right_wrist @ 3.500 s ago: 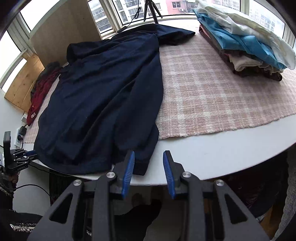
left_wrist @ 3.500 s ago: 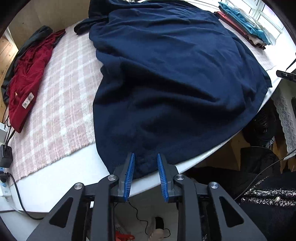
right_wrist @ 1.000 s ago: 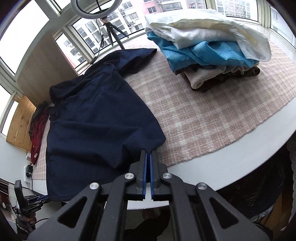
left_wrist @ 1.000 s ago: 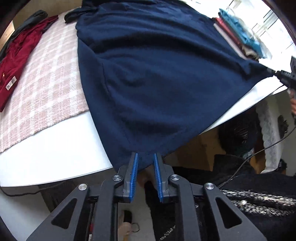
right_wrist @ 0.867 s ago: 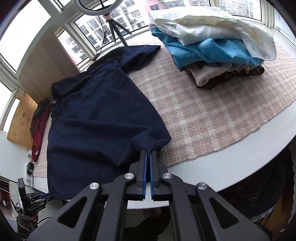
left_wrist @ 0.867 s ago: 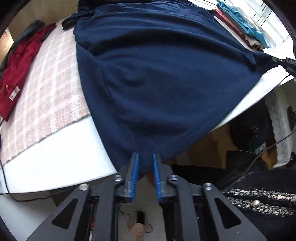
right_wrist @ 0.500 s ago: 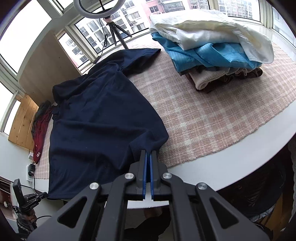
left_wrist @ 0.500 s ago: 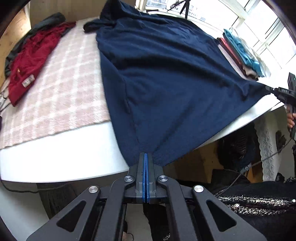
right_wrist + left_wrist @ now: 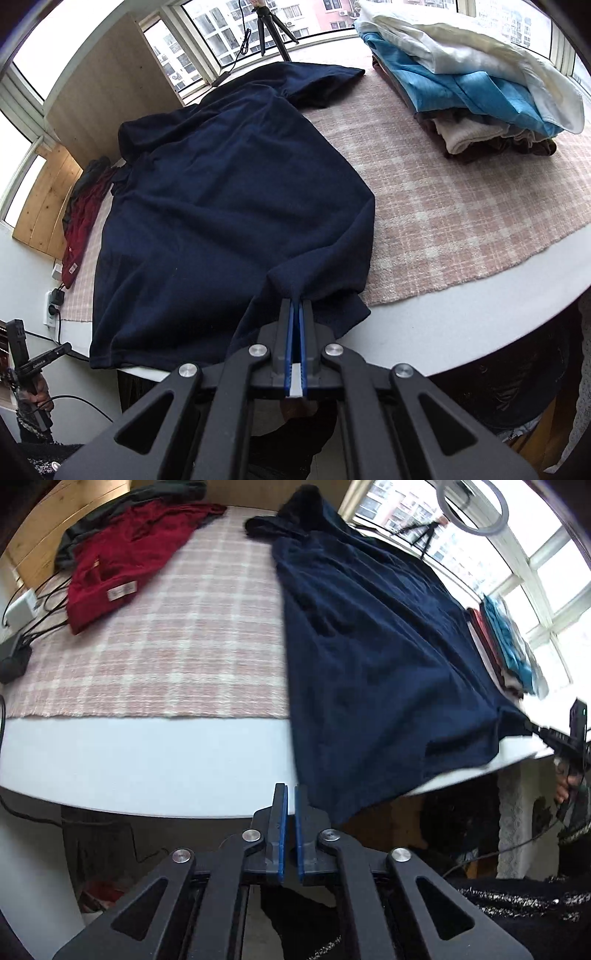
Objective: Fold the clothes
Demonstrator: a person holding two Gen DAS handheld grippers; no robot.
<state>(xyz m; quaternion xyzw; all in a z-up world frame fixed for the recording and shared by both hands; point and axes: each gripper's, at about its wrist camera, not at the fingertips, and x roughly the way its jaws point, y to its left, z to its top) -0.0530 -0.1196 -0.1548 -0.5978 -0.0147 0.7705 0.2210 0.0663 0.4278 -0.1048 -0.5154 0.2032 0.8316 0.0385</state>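
A navy blue shirt lies spread over the plaid mat, its hem hanging over the white table's near edge. My left gripper hovers at that edge with its jaws opening a narrow gap. Nothing is between them, and the hem corner hangs just right of its fingers. In the right wrist view my right gripper is shut on the other hem corner of the shirt, pulling the cloth into a raised ridge. The left gripper shows at the lower left there.
A red garment on a dark one lies at the mat's far left, with chargers and cables beside it. A stack of folded clothes sits on the right of the mat. A tripod stands by the windows.
The left gripper closed on the hem corner, then its jaws parted and the hem now hangs free to their right. The right gripper stays shut on its corner and has drawn it back.
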